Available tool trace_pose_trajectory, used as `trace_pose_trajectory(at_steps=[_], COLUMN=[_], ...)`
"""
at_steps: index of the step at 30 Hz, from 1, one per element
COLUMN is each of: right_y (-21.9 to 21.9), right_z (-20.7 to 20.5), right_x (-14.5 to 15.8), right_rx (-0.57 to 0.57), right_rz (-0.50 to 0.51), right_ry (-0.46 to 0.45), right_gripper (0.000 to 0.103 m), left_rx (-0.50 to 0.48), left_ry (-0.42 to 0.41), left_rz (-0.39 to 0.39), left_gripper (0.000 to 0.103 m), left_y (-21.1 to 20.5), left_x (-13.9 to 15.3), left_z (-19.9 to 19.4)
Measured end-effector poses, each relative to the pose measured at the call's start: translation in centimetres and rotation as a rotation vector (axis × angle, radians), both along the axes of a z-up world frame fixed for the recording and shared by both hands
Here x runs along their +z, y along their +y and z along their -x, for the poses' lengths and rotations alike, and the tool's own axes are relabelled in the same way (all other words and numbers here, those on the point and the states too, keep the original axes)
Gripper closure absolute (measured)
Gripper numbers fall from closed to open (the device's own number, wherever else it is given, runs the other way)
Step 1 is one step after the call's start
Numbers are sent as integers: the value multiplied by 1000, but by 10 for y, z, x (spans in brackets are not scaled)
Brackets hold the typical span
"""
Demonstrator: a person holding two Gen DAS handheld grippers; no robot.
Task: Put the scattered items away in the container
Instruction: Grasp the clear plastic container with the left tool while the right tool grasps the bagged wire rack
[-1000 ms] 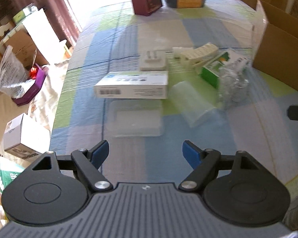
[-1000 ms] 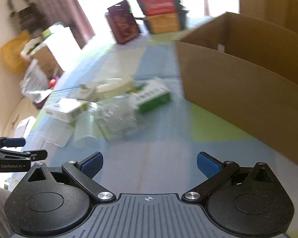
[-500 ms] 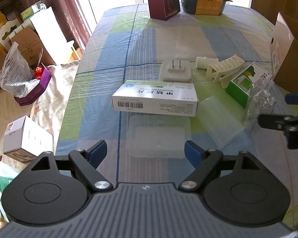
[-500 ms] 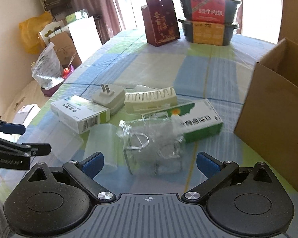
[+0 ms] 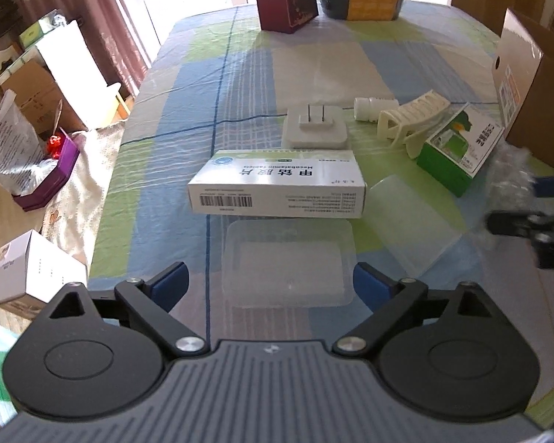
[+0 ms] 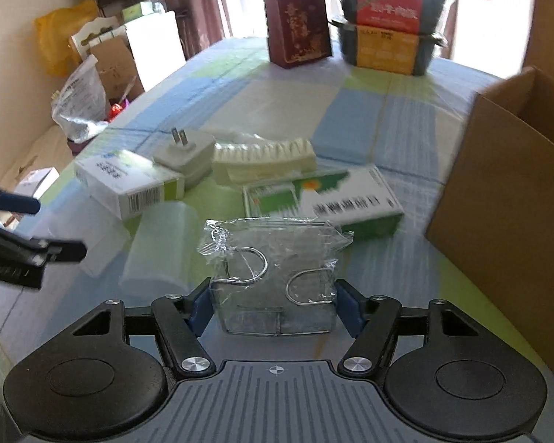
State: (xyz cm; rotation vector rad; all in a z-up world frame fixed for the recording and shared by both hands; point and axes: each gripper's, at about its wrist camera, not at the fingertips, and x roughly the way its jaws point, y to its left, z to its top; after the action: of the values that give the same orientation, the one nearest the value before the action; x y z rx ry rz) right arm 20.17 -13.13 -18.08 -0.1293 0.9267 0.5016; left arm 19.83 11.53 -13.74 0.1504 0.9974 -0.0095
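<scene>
Your right gripper (image 6: pixel 273 302) has come forward in the last half second, and its spread jaws now stand on both sides of the clear hook packet (image 6: pixel 273 277), maybe touching, not yet squeezing. Your left gripper (image 5: pixel 271 286) hangs released above the clear lid (image 5: pixel 286 262). Next you close and carry it to the cardboard box (image 6: pixel 506 199), far right.
</scene>
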Motion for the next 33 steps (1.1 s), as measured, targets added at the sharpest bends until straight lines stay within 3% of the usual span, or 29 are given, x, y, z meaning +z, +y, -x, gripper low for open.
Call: trace_pose_trajectory(at_steps=[7,10,12,13,15,23,26,27,28,33], right_y=[-29,-32,-30,-29,-27,-20,-16,-15,-15,-25], right_z=[17,16,15,15,14,6,-2,-4,-4,9], right_x=[5,7,7,8,7,2,-1,-3,-3,3], right_rx=[-53,-57,-54,-54,-51,-51,-59,-65,-65,-54], right_rz=[24,21,23,24,28,35,41,59,63,67], right_ry=[36,38,29,23,10,13,30,48,55,87], right_gripper=[33,33,33,25,22,21,22,23,31,32], left_rx=[-36,-38,-40,-43,-48,-69,-56,-48,-44,-76], left_ry=[48,52,45,44,46,53,72,84,92,82], left_rz=[3,1,8,10,9,-5,23,27,28,15], left_gripper=[7,16,17,17,17,17,17,17,17,18], left_y=[-5,-6,-4,-4,-4,-10,-9,-9,-9,-15], left_x=[-19,-26,-26,-26,-26,-19,-17,-19,-22,-18], left_z=[-16,-17,-15,-13,-8,11,8,5,3,4])
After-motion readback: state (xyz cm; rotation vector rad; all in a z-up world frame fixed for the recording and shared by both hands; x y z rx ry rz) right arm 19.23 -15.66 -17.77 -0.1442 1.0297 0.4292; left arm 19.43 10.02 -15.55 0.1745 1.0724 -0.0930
